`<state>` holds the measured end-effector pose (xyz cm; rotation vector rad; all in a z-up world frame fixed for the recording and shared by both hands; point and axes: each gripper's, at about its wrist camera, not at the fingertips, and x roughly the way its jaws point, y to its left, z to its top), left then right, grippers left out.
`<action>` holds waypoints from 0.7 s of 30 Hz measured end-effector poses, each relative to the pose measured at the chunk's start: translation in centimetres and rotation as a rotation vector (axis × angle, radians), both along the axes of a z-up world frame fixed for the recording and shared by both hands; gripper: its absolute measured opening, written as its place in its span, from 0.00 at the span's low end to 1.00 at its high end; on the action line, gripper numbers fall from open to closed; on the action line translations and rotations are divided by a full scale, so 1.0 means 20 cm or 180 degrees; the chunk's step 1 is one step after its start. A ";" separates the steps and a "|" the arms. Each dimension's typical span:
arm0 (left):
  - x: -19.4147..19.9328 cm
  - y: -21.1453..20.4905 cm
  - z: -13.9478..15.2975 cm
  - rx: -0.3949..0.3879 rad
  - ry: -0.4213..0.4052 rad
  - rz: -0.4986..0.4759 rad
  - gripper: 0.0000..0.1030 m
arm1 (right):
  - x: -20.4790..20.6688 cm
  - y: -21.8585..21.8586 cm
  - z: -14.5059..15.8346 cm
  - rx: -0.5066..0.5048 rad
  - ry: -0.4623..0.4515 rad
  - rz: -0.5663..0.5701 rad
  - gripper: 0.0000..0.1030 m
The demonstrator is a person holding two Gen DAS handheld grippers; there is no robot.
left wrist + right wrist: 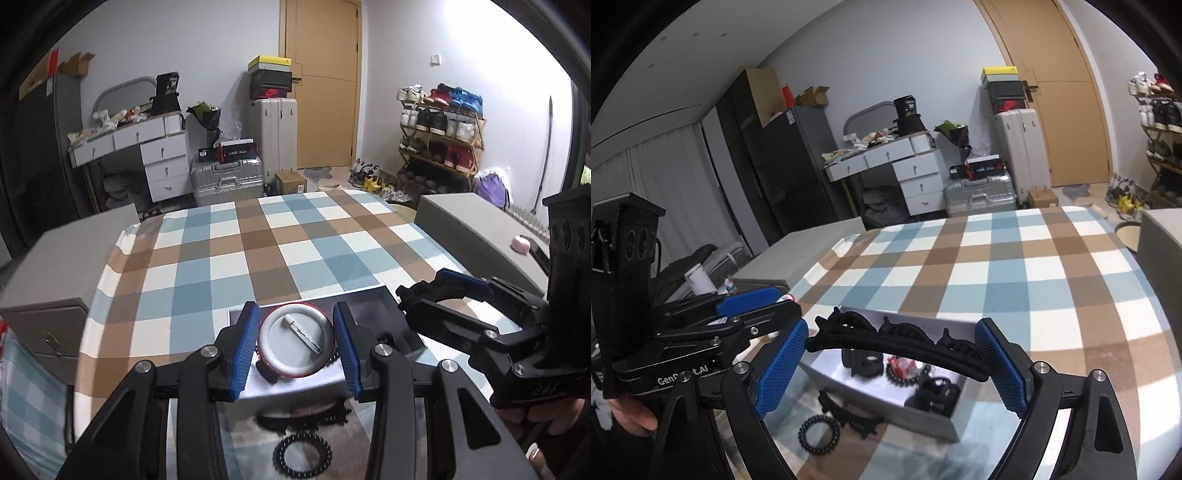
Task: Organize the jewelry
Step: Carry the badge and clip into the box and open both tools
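Left wrist view: the left gripper (297,345) is clamped on a round pin badge (297,339), its blue pads pressed against the badge's red-edged rim on either side. The badge shows its pale back, with a metal pin bar lying across it. It hangs above the white tray (369,299), which sits on the checked tablecloth (258,240). A black coiled hair tie (301,456) lies on the cloth nearer the camera than the tray. The right gripper (439,291) reaches in over the tray's right side.

Right wrist view: the right gripper (892,363) has its jaws spread wide, and a black padded headband (897,349) spans the gap, each end resting against a blue pad. The headband is above the white tray (923,413), in which lie black hair claws (860,360), a dark bead bracelet (905,373) and a small red item too blurred to name. A black coiled hair tie (818,432) lies on the tablecloth (1015,266) just outside the tray's near wall. The left gripper (753,306) is left of the tray.
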<state>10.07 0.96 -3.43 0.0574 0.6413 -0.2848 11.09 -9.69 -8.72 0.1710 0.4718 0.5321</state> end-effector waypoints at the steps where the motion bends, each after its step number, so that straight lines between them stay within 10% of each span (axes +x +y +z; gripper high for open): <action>1: 0.01 0.01 0.00 -0.0037 0.0002 0.0004 0.34 | 0.02 0.01 0.00 0.0008 0.0016 0.0005 0.89; 21: 0.21 0.06 -0.19 -0.0365 0.0407 -0.0136 0.34 | 0.28 0.10 -0.11 -0.0010 0.0417 0.0014 0.89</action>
